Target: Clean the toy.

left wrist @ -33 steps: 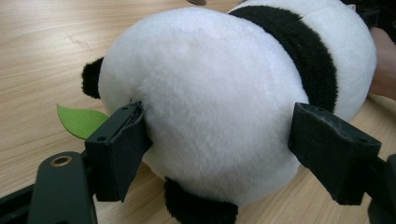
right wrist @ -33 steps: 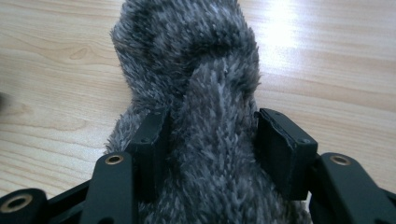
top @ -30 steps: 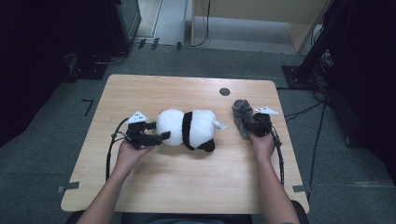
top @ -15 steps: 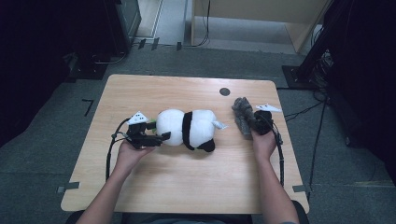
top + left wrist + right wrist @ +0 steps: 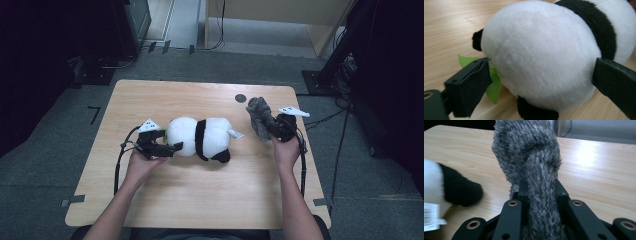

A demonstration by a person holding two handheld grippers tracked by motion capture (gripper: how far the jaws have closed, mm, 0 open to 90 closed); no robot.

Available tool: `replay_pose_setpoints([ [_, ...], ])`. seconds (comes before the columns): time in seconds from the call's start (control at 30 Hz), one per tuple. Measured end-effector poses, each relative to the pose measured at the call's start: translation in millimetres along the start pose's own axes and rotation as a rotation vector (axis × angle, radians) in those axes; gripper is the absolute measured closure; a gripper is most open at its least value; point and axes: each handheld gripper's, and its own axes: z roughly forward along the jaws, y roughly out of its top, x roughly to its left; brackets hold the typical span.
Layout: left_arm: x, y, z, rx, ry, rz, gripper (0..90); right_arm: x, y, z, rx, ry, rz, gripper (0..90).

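Observation:
A black and white panda plush [image 5: 200, 137] lies on its side at the middle of the wooden table [image 5: 200, 200]. My left gripper [image 5: 167, 148] is open, its jaws standing either side of the panda's white head [image 5: 541, 62], with the fur against the left jaw. A green felt leaf [image 5: 492, 85] pokes out under the head. At the right, my right gripper [image 5: 274, 130] is shut on a grey furry toy [image 5: 259, 114]. The grey furry toy [image 5: 534, 157] stands up between the right gripper [image 5: 540, 188] jaws. A black panda paw [image 5: 461, 191] lies just left of it.
A small round black hole [image 5: 240, 98] sits in the table's far side. The panda's white tag [image 5: 234, 133] points toward the grey toy. Dark equipment and cables stand on the floor around the table. Bare wood stretches along the near edge [image 5: 210, 220].
My right gripper has shifted a little farther away and to the right with the grey toy in it. The left gripper and the panda stay put.

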Motion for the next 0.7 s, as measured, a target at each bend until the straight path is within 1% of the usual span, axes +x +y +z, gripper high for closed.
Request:
replay_pose_setpoints([
  [0.03, 0.0, 0.0, 0.0, 0.0, 0.0, 0.0, 1.2, 3.0, 1.6, -1.5, 0.0, 0.005, -0.012, 75.2],
  [0.07, 0.4, -0.3, 1.2, -0.003, -0.011, -0.005, 1.2, 6.1, 3.2, -2.9, 0.001, 0.007, -0.026, 75.2],
  [0.1, 1.0, -0.7, 3.9, 0.002, -0.031, -0.01, 1.2, 8.9, 4.6, -4.0, -0.002, 0.01, -0.037, 75.1],
  [0.13, 0.6, -1.0, 5.3, 0.005, -0.032, -0.015, 1.2, 11.2, 5.9, -4.8, -0.003, 0.015, -0.047, 75.0],
  [0.23, -0.5, -0.9, 6.9, 0.013, -0.031, -0.006, 0.6, 16.0, 8.8, -5.4, -0.004, 0.021, -0.07, 74.9],
  [0.3, -0.5, -1.0, 7.0, 0.012, -0.03, -0.005, 0.6, 17.0, 9.3, -5.5, -0.005, 0.022, -0.074, 74.9],
  [0.33, -0.2, -1.4, 7.7, 0.01, -0.034, -0.007, 0.6, 18.8, 10.9, -5.1, 0.009, 0.031, -0.076, 74.9],
  [0.4, 0.3, -1.9, 8.5, 0.011, -0.03, 0.001, 0.6, 21.1, 12.6, -5.2, 0.012, 0.042, -0.082, 74.9],
  [0.43, 0.3, -1.9, 8.5, 0.011, -0.03, 0.001, 2.5, 21.1, 12.6, -5.2, 0.012, 0.042, -0.082, 74.9],
  [0.47, -1.6, -2.5, 7.0, 0.004, -0.025, 0.044, 7.4, 24.1, 14.7, -5.6, 0.014, 0.058, -0.085, 74.8],
  [0.5, -2.8, -2.6, 6.8, 0.009, -0.02, 0.055, 9.5, 25.6, 15.9, -5.3, 0.017, 0.073, -0.087, 74.8],
  [0.57, -3.1, -3.0, 6.8, 0.012, -0.024, 0.063, 13.5, 27.4, 17.2, -4.9, 0.024, 0.081, -0.094, 74.8],
  [0.6, -3.8, -3.4, 7.1, 0.017, -0.02, 0.074, 14.7, 31.8, 20.1, -4.6, 0.039, 0.091, -0.108, 74.8],
  [0.7, -4.9, -3.6, 7.2, 0.021, -0.015, 0.076, 19.7, 38.8, 25.9, -6.2, 0.045, 0.108, -0.128, 74.7],
])
